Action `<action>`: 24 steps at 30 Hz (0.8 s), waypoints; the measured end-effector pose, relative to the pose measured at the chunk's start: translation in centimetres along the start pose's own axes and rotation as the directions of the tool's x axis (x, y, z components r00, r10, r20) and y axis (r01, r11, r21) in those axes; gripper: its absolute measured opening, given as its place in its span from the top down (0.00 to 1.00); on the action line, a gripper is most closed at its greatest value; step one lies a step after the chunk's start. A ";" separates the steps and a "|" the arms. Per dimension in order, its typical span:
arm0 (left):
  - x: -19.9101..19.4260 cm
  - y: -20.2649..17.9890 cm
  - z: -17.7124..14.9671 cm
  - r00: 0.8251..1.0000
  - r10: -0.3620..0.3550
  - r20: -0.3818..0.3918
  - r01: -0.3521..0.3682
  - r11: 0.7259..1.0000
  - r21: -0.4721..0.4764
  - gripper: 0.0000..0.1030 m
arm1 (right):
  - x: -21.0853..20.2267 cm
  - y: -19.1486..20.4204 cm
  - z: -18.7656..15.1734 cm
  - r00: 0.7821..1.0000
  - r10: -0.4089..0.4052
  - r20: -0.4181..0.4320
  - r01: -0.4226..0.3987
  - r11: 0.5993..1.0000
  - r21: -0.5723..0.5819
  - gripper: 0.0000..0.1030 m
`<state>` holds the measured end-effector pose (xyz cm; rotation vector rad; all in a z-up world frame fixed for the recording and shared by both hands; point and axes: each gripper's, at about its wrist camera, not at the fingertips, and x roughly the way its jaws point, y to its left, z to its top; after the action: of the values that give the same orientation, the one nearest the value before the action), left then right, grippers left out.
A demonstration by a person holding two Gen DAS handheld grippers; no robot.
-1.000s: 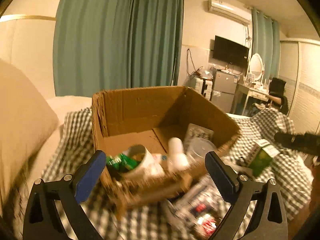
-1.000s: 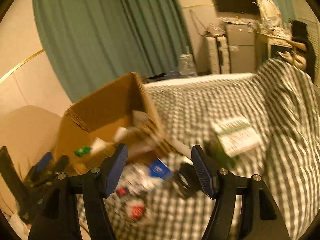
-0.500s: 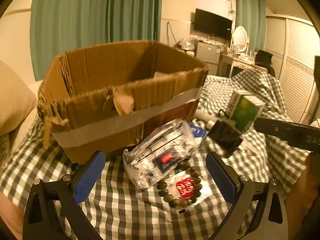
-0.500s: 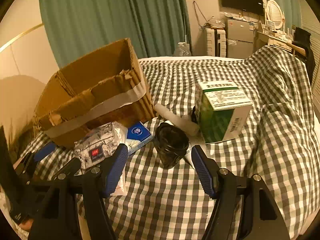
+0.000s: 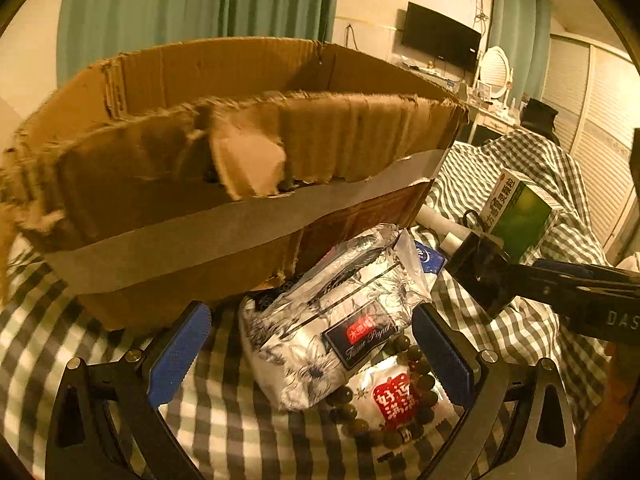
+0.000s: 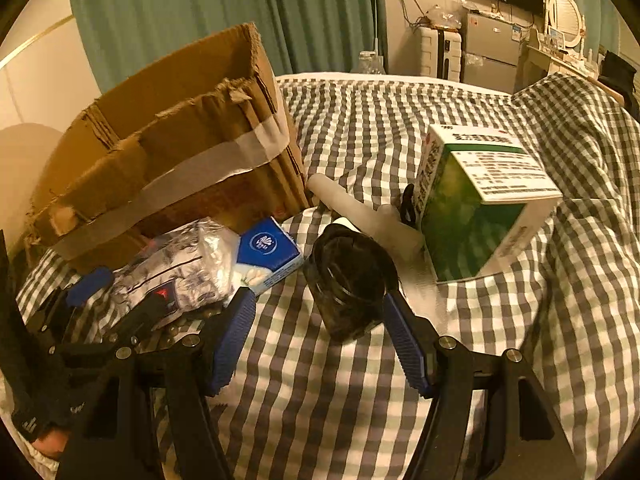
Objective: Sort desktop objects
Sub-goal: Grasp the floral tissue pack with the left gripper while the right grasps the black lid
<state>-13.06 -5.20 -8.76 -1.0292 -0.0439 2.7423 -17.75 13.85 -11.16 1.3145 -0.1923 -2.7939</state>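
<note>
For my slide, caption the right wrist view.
Open right gripper closing in on a dark jar beside a green carton.

Teal curtains [image 5: 200,12], wall-mounted television [image 5: 440,42]

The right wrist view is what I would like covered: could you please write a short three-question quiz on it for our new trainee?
1. True or false: the right gripper is shut on the dark jar.
2. Which item touches the blue tissue pack on its left? A) green box B) silver floral tissue pack C) white tube
3. Fill in: the green box rests on the ______ cloth.

Key
1. False: both fingers are spread, one on each side of the jar.
2. B, the silver floral tissue pack, in front of the cardboard box.
3. Checked: the checked cloth.
</note>
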 end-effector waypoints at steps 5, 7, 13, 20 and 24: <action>1.4 -0.5 0.0 1.000 -0.016 -0.027 0.017 0.999 0.032 0.00 | 1.9 -0.4 0.8 0.999 -0.034 -0.027 0.034 0.999 0.004 0.35; 1.9 -0.9 -0.1 0.999 -0.033 -0.042 0.036 0.998 0.054 0.00 | 2.6 -0.6 1.1 0.998 -0.047 -0.032 0.047 0.999 0.006 0.35; 3.2 -1.5 -0.2 0.998 0.005 -0.062 0.002 0.994 0.112 0.00 | 3.6 -1.3 1.6 0.995 -0.091 -0.044 0.093 0.995 0.031 0.35; 4.0 -0.4 0.0 0.995 -0.009 -0.101 0.016 0.997 0.074 0.11 | 4.5 -1.8 0.9 0.992 -0.083 -0.098 0.088 0.995 0.047 0.28; 3.7 -0.4 -0.1 0.994 -0.006 -0.107 0.015 0.996 0.084 0.28 | 4.3 -1.6 0.6 0.991 -0.082 -0.105 0.085 0.996 0.029 0.43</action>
<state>-15.65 -4.06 -11.18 -1.1454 0.0827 2.6500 -20.97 15.08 -14.30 1.5048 -0.1841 -2.7919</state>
